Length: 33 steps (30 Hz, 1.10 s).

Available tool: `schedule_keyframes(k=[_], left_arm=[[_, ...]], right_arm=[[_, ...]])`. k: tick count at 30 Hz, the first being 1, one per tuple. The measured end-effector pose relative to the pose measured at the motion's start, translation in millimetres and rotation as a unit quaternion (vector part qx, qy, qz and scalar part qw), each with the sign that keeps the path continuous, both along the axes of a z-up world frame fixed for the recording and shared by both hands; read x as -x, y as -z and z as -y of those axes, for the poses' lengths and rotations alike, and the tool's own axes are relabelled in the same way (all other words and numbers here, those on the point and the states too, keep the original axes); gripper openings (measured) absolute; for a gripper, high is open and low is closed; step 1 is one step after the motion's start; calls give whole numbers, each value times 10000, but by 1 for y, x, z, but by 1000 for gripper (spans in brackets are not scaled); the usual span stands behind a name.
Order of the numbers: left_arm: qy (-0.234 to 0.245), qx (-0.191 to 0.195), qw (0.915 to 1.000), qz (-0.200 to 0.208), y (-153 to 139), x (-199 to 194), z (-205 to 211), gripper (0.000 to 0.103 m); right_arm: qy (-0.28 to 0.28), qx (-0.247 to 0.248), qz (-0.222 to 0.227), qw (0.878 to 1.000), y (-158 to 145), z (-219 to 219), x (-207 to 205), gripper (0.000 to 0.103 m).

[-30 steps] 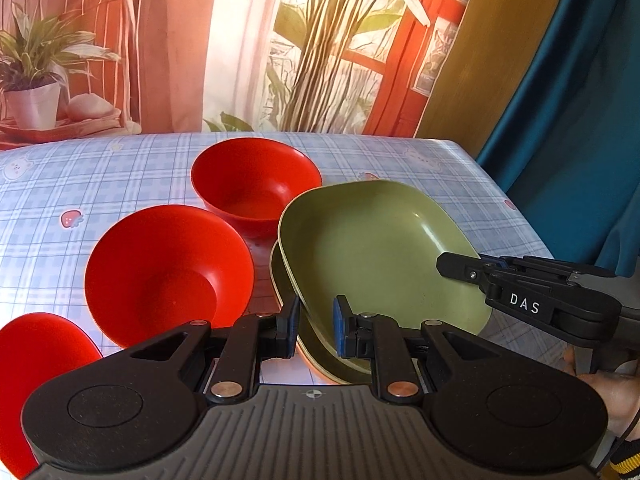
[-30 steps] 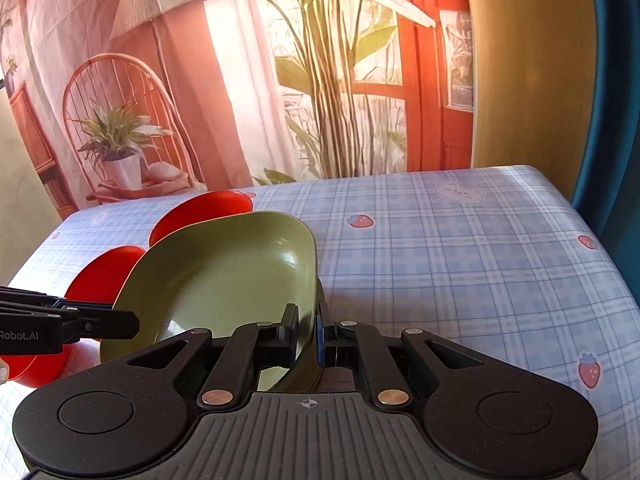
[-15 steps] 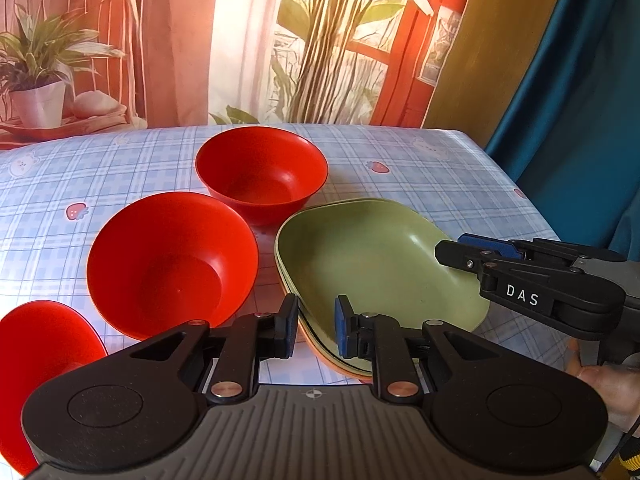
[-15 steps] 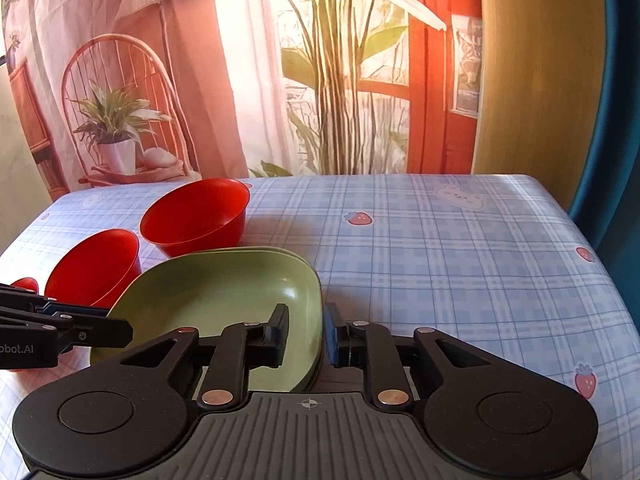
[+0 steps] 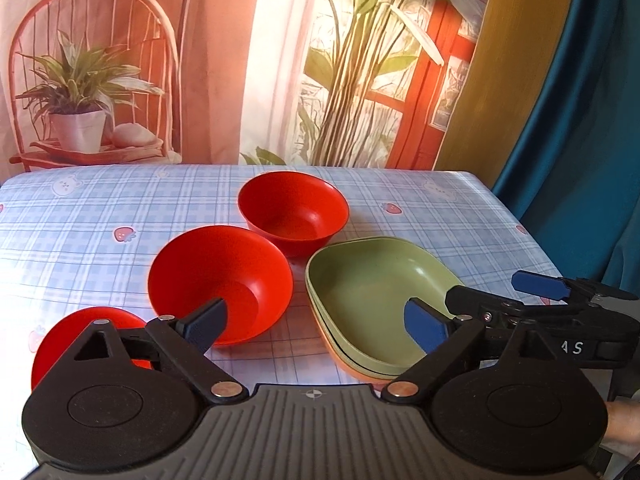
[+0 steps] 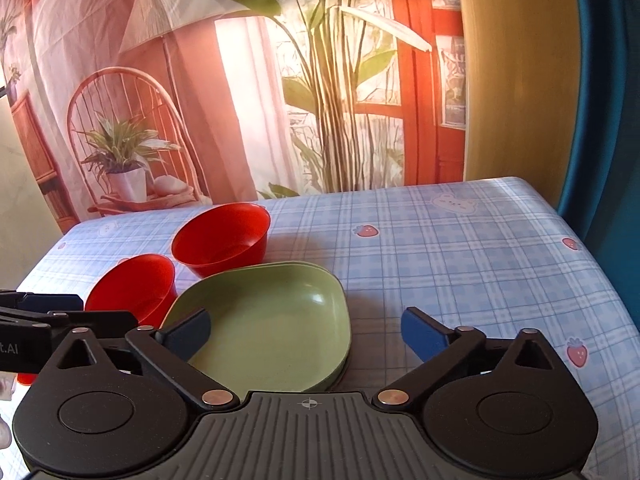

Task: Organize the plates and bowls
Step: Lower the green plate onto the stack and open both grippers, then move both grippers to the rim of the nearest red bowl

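A stack of green plates (image 5: 372, 304) with an orange one at the bottom rests on the checked tablecloth; it also shows in the right wrist view (image 6: 268, 320). Three red bowls stand left of it: a far one (image 5: 292, 210), a middle one (image 5: 220, 280) and a near one (image 5: 76, 340). My left gripper (image 5: 316, 328) is open and empty, just above the near edge of the stack. My right gripper (image 6: 306, 330) is open and empty over the stack's right rim; it also shows in the left wrist view (image 5: 532, 292).
The table (image 6: 460, 264) ends at the right beside a blue curtain (image 5: 580, 140). A printed backdrop with a chair and plants hangs behind the far edge. Bare cloth lies right of the stack.
Both grippers let go of the top green plate, which now lies flat on the stack. Both jaws opened wide and both grippers pulled back a little.
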<state>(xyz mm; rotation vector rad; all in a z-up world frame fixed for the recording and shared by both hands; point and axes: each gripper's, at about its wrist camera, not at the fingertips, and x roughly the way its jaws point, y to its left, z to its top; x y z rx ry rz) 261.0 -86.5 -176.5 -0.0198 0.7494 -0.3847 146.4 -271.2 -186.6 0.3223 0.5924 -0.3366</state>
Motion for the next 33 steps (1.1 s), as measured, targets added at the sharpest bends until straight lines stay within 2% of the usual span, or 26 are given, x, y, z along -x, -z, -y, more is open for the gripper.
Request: schedule_keyframes(k=[7, 13, 19, 25, 29, 33], left_arm=[[-276, -313, 9990, 184, -12, 12, -21, 103], [-385, -145, 9984, 386, -20, 29, -49, 103], [-476, -143, 9970, 592, -25, 42, -80, 103], [-624, -196, 9956, 674, -27, 51, -108, 103], [-716, -211, 9951, 645, -25, 54, -125, 103], [-777, -352, 9945, 602, -20, 58, -140, 103]], right_arm=[[157, -125, 98, 9998, -12, -13, 14, 103], [446, -116, 161, 9988, -19, -23, 25, 103], [292, -176, 328, 9989, -22, -38, 31, 103], [429, 356, 98, 9984, -23, -60, 23, 103], [309, 148, 241, 9991, -25, -67, 21, 103], [234, 158, 226, 9993, -27, -76, 16, 103]])
